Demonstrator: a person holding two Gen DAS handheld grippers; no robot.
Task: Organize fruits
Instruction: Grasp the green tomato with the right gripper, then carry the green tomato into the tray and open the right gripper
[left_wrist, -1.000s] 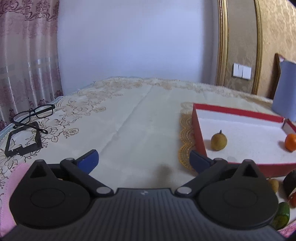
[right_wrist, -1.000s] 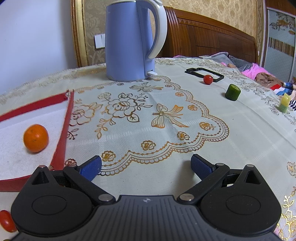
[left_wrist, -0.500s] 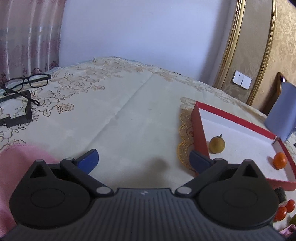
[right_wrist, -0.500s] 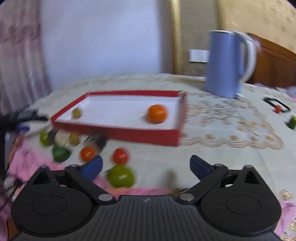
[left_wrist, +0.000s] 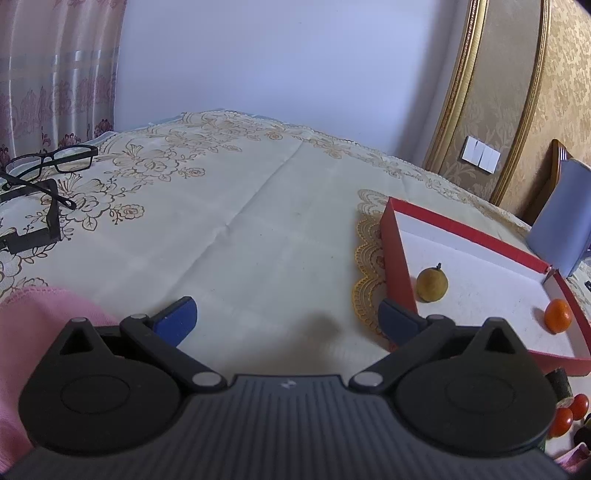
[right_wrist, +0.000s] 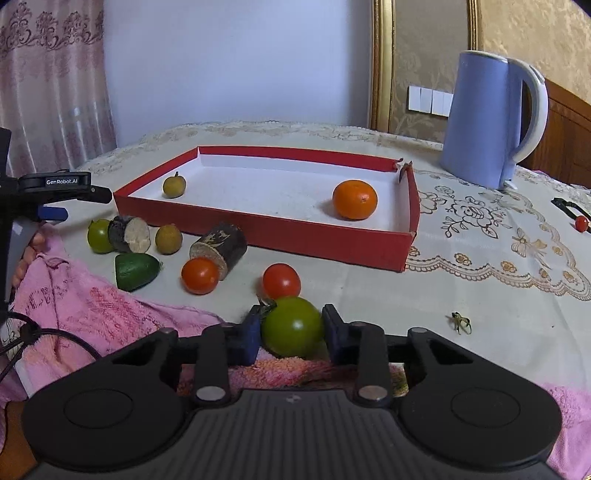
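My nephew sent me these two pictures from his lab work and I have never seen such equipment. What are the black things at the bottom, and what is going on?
Each black shape is a hand-held gripper, a two-fingered clamp that a person carries, with a camera looking along its fingers. One picture comes from each. The left hand-held gripper is open and empty over the tablecloth, beside a red tray. The right hand-held gripper is closed on a green tomato. The tray holds an orange and a small brownish fruit. In front of it lie more fruits, including red tomatoes. A blue kettle stands behind.
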